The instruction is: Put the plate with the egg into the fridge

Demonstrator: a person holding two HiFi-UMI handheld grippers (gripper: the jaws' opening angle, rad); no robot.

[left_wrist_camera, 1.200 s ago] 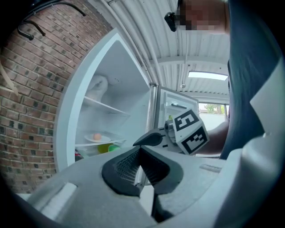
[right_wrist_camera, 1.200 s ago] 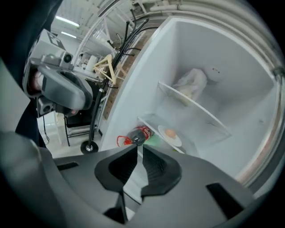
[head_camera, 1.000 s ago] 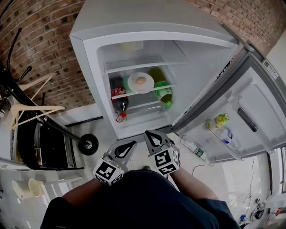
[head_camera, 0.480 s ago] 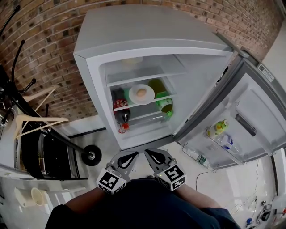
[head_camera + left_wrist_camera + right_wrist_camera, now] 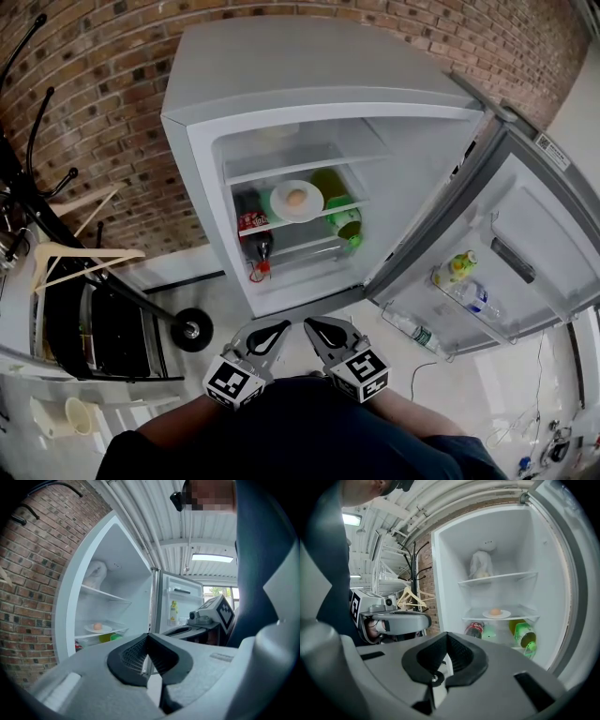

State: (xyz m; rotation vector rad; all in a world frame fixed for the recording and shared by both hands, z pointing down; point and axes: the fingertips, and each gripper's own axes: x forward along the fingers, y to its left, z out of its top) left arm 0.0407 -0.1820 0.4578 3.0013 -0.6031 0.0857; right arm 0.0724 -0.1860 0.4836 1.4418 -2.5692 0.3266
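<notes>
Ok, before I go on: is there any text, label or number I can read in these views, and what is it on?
No text reads clearly in any view.
Red label on the dark bottle: too blurred to read.
White sticker at the fridge door top edge: print too small.
Door-shelf bottles: labels too small.
Marker cubes: square patterns only, no letters.

Head view looks steeply down on fridge [image 5: 309,66]; L/R gripper views face its inside from lower.
</notes>
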